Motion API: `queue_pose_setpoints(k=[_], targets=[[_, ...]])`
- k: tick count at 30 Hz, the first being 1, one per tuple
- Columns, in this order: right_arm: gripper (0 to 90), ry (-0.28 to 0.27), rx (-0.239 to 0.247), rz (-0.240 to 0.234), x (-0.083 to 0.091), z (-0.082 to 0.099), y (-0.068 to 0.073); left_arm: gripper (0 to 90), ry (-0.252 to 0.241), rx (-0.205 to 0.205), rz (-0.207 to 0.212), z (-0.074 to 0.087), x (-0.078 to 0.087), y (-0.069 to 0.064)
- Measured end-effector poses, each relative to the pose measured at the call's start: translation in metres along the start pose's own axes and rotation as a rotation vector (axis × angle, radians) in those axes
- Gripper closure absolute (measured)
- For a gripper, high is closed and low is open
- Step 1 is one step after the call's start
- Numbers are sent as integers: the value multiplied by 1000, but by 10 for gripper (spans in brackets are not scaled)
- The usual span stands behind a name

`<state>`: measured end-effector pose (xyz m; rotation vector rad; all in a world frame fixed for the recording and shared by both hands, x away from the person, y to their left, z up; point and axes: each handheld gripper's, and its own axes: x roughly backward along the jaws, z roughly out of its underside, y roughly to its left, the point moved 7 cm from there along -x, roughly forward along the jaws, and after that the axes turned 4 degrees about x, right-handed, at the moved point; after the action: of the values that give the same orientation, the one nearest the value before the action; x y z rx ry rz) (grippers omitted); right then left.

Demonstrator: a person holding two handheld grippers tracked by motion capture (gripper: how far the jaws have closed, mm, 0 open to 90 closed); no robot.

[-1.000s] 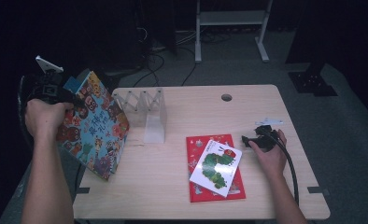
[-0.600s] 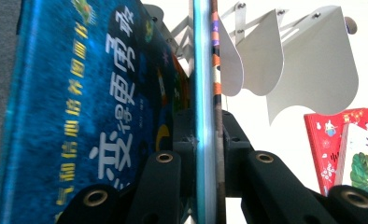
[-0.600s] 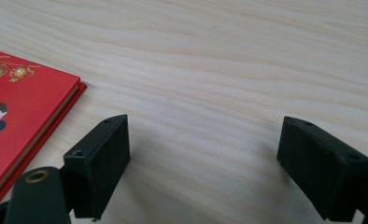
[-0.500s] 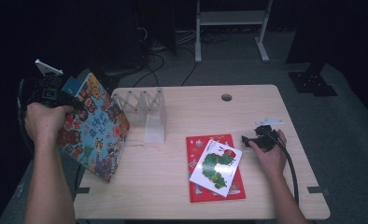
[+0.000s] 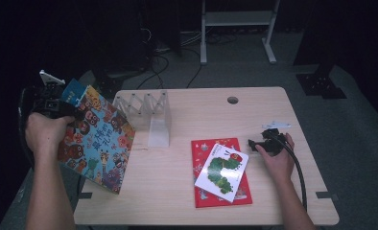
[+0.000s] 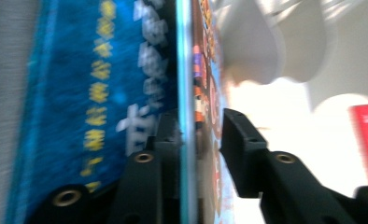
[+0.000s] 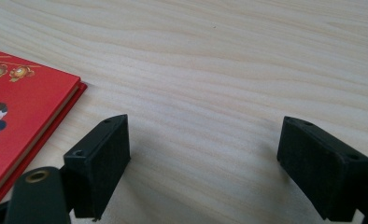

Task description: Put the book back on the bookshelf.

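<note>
My left tongs (image 6: 198, 135) have just been spreading around the colourful book (image 5: 98, 139) at frame left, one pad off; right tongs (image 7: 203, 163) spread, empty on the table (image 5: 268, 110).

Matt wooden table (image 5: 273, 115), seemingly glossy book (image 5: 100, 143)

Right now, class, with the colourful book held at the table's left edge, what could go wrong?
1. The left tool has just been opening; one pad stands off the colourful book, which could slip.
2. The book overhangs the table edge, so it might drop to the floor.
3. It could swing into the clear rack beside it.
</note>
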<state>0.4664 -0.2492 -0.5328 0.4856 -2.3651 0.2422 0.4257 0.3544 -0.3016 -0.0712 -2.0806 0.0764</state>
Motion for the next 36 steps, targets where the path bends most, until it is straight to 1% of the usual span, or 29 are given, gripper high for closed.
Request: queue_pose_setpoints(k=[1,4,5,7,9,10,11,12,14,15,17,19,21,22,23,24,26,29,30,36], targets=[[158,0,0,0,0,0,0,632,8,0,-15,1,0,2],[158,0,0,0,0,0,0,635,0,2,-2,2,1,5],[158,0,0,0,0,0,0,633,-6,-4,-7,2,2,5],[158,0,0,0,0,0,0,602,-30,-9,-29,0,8,6],[158,0,0,0,0,0,0,594,-59,-20,-40,-3,16,5],[158,0,0,0,0,0,0,600,-68,-25,-17,-5,20,3],[158,0,0,0,0,0,0,601,-72,-29,-14,-5,22,2],[158,0,0,0,0,0,0,601,-71,-37,-27,-6,24,1],[158,0,0,0,0,0,0,601,-79,-49,-16,-6,26,-2],[157,0,0,0,0,0,0,602,-82,-56,-21,-6,27,-4],[158,0,0,0,0,0,0,613,-93,-70,-6,-6,28,-8],[157,0,0,0,0,0,0,623,-90,-87,0,-6,28,-13],[157,0,0,0,0,0,0,631,-90,-101,26,-5,27,-18],[157,0,0,0,0,0,0,639,-87,-114,26,-4,27,-21],[158,0,0,0,0,0,0,640,-88,-122,36,-4,27,-23],[157,0,0,0,0,0,0,659,-89,-130,55,-3,26,-27],[158,-1,-1,0,0,0,0,677,-86,-144,62,-1,24,-33],[158,-1,-1,0,0,0,0,709,-71,-173,87,4,19,-42],[157,-1,-1,0,0,0,0,726,-64,-181,90,5,17,-45],[158,0,-1,0,0,0,0,846,-26,-230,144,18,-2,-68]])
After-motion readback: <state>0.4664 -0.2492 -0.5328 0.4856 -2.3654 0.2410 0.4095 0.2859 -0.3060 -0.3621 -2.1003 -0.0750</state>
